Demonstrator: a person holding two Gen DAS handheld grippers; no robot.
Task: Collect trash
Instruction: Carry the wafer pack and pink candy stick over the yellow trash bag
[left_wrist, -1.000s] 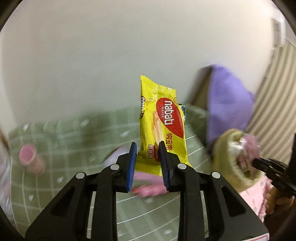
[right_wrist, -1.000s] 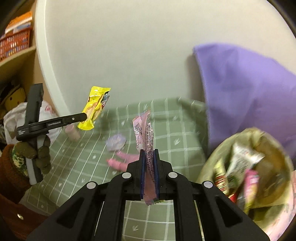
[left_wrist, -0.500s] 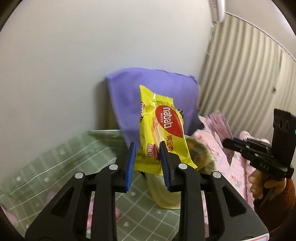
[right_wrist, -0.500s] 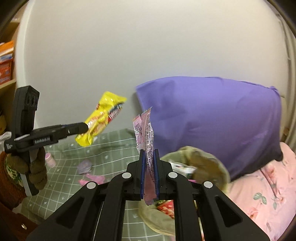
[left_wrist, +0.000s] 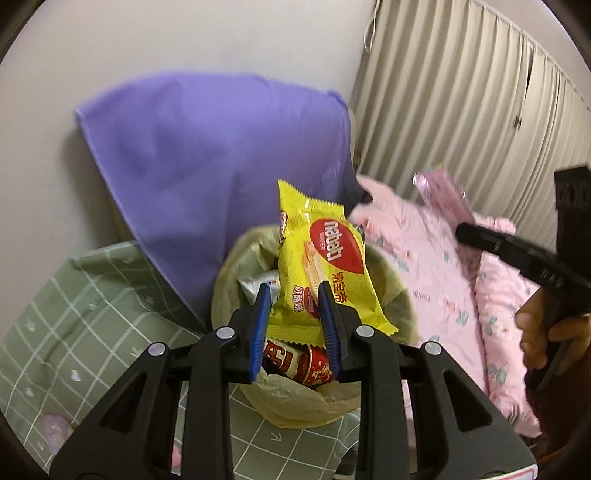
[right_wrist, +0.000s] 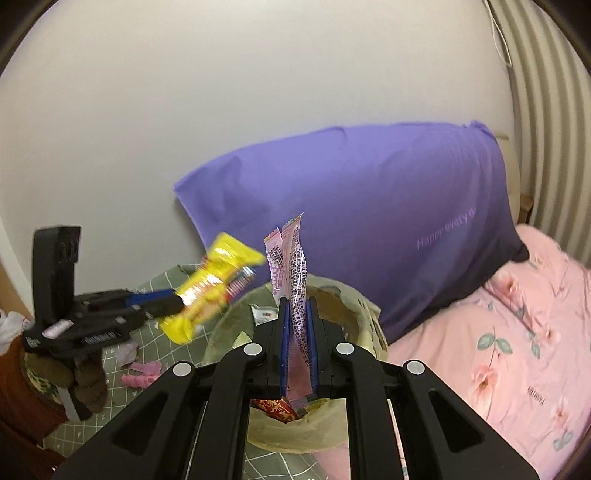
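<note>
My left gripper (left_wrist: 293, 295) is shut on a yellow Nabati wafer packet (left_wrist: 325, 258) and holds it right above the open trash bin (left_wrist: 229, 273), lined with a yellowish bag and holding several wrappers. My right gripper (right_wrist: 295, 306) is shut on a pink crumpled wrapper (right_wrist: 291, 266), also over the bin (right_wrist: 354, 306). The right gripper with the pink wrapper (left_wrist: 443, 192) shows at the right of the left wrist view. The left gripper with the yellow packet (right_wrist: 210, 288) shows at the left of the right wrist view.
A purple pillow (left_wrist: 207, 147) leans on the wall behind the bin. A pink floral quilt (right_wrist: 517, 332) lies to the right. The green checked sheet (left_wrist: 74, 314) has pink scraps (right_wrist: 142, 373) on it. Curtains (left_wrist: 461, 110) hang at the right.
Both grippers swung right from the green sheet toward the bin, each still gripping its wrapper. The yellow packet now hangs over the bin opening.
</note>
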